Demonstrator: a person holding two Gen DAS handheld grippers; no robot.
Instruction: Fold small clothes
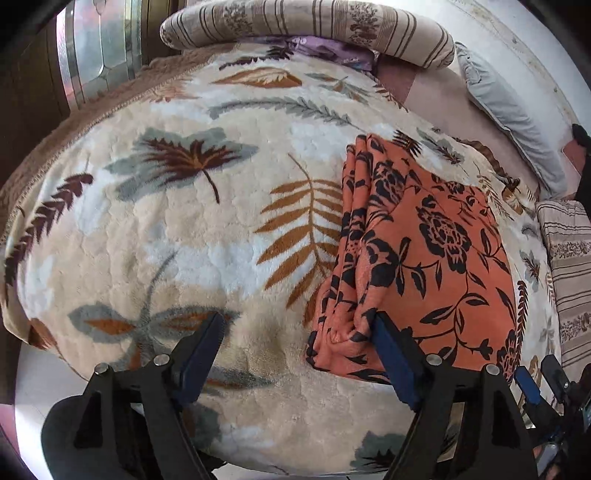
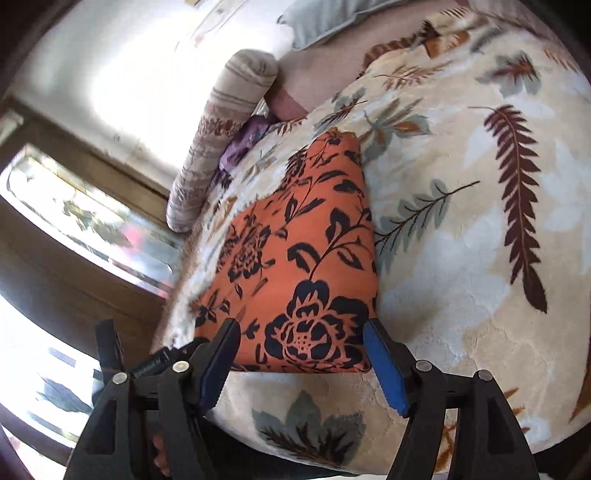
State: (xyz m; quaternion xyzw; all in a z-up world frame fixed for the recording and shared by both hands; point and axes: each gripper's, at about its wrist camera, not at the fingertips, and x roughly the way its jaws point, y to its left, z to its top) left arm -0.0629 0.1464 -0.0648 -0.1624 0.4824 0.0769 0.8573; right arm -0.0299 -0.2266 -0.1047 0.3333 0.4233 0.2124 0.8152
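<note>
A: Tongs?
B: Left tongs [image 1: 297, 334] and right tongs [image 2: 301, 343] both gape, holding nothing.
A: The cloth?
B: Folded orange floral cloth [image 1: 421, 254] lies on the leaf-print blanket [image 1: 184, 229]; striped bolster [image 1: 306, 26] at twelve o'clock, grey pillow [image 1: 509, 107] at two.

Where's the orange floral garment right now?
Folded orange garment lies on the leaf-print blanket, right of centre in the left wrist view, beside the left gripper's right finger.

Folded orange floral garment [image 1: 424, 254] on blanket
</note>
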